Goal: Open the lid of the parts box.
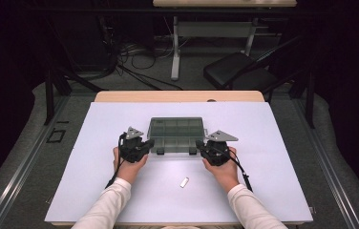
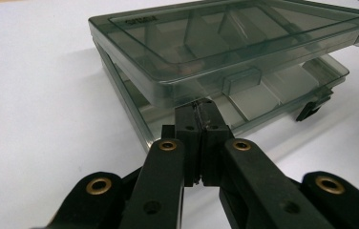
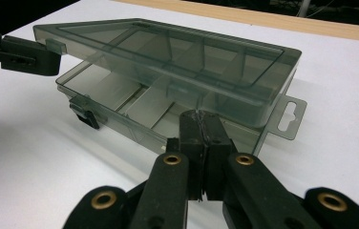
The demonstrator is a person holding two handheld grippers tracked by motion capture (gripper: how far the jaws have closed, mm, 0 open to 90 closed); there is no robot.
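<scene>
A smoky clear compartment box lies on the white mat. Its lid stands raised a little off the base at the front. My left gripper is shut, nothing between its jaws, and its tips sit under the lid's front edge near one corner. My right gripper is shut too, with its tips under the same edge toward the other corner. In the high view the left gripper and right gripper flank the box front. The base compartments look empty.
A small white piece lies on the mat between the forearms. Black latches hang open on the base front, and a hang tab sticks out of one side. Beyond the table stand a chair and a desk leg.
</scene>
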